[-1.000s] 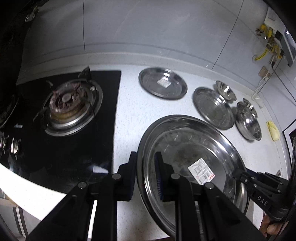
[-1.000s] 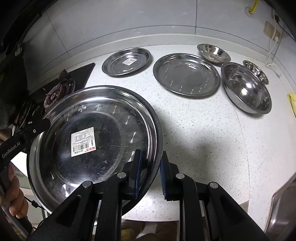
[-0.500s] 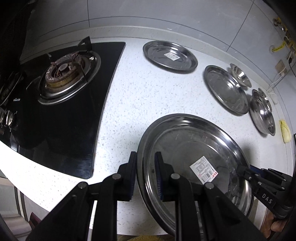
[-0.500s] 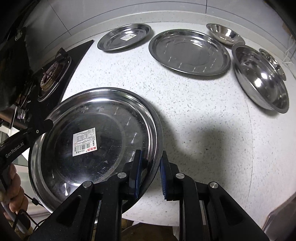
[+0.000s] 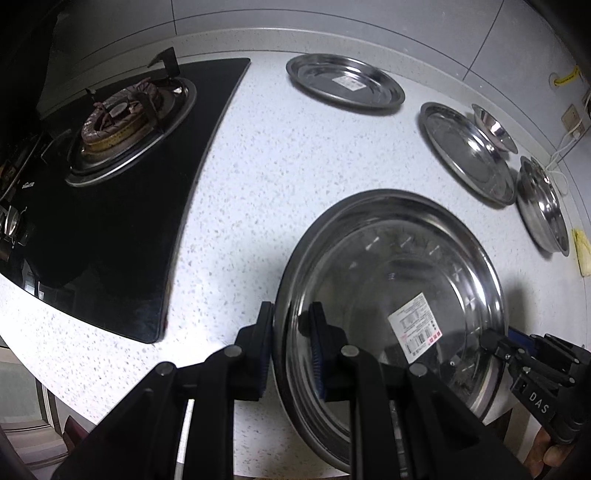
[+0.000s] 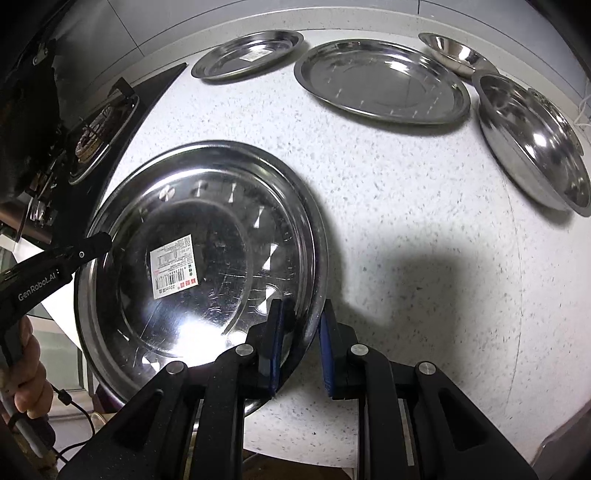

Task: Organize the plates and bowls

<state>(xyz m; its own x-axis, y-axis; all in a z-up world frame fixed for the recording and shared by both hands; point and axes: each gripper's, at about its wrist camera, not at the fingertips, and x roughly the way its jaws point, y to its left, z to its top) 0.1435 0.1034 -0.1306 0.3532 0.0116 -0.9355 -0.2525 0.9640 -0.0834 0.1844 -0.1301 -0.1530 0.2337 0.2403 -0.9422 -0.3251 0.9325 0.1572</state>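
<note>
At frame left I see the black gas hob (image 5: 122, 229), then speckled white counter (image 5: 280, 177) (grey tiled wall behind). My left gripper (image 5: 291, 354) and right gripper (image 6: 301, 343) each clamp the labelled large plate (image 6: 207, 258) at lower centre.

Large labelled steel plate (image 6: 207, 258) aloft over the counter; two plates (image 6: 384, 81), two bowls (image 6: 532, 136) behind.

place: home kitchen | evidence: gas hob (image 5: 122, 122), speckled countertop (image 5: 277, 177), tiled wall (image 5: 332, 14), steel plates (image 6: 384, 81)
</note>
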